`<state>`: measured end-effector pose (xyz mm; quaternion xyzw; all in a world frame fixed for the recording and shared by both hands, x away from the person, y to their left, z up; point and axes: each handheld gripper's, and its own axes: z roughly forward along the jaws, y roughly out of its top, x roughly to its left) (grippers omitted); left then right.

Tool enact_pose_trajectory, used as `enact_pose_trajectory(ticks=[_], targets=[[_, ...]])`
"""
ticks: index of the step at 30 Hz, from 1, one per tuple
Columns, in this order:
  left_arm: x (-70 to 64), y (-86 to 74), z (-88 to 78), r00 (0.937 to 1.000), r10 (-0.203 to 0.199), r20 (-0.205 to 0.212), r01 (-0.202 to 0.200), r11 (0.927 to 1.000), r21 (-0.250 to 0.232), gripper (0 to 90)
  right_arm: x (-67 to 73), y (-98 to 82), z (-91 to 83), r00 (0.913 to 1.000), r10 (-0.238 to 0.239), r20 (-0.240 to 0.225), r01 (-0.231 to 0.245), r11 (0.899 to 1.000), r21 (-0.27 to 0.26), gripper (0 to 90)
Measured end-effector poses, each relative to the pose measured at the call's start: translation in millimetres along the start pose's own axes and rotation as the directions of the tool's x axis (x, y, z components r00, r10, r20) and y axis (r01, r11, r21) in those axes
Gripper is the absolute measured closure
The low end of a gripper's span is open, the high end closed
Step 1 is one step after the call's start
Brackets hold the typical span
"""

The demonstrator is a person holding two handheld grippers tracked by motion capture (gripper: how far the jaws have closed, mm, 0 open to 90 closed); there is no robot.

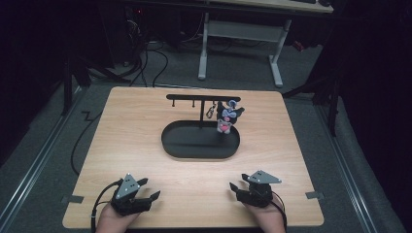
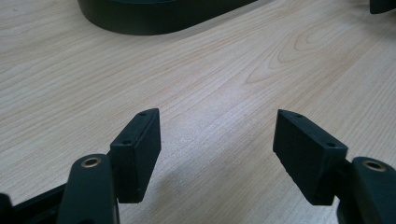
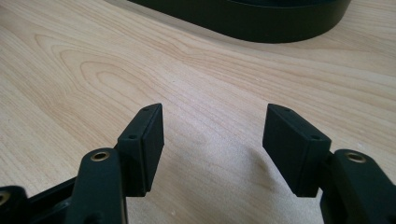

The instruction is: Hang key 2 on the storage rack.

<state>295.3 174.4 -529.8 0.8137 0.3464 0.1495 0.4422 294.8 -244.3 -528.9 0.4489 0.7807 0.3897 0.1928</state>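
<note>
A black oval tray [image 1: 194, 154] lies at the middle of the wooden table [image 1: 131, 126], with a T-shaped hanger bar [image 1: 203, 97] rising from it. A small black-and-white plush keychain [image 1: 226, 116] hangs at the bar's right end, beside a metal clip [image 1: 210, 112]. My left gripper [image 1: 150, 188] rests near the front left edge, open and with nothing between its jaws [image 2: 217, 140]. My right gripper [image 1: 239, 181] sits near the front right edge, also open over bare wood [image 3: 215, 135]. The tray's rim lies ahead in the left gripper view [image 2: 154, 18] and the right gripper view [image 3: 261, 23].
Beyond the table stand a white-legged desk [image 1: 277, 63] and cables [image 1: 155, 63] on the grey floor. Tape tabs mark the table's front corners [image 1: 315, 195]. Bare wood lies between the grippers and the tray.
</note>
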Motion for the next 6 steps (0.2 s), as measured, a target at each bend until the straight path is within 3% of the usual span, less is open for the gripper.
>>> enact_pose_trajectory(ticks=[6], targets=[[0.1, -2.4, -0.6, 1.0000, -0.002, -0.001, 0.002, 1.0000, 0.005, 32.7, -0.2, 1.4, -2.0, 1.0000, 0.002, -0.005, -0.002, 1.000, -0.022, 38.7]])
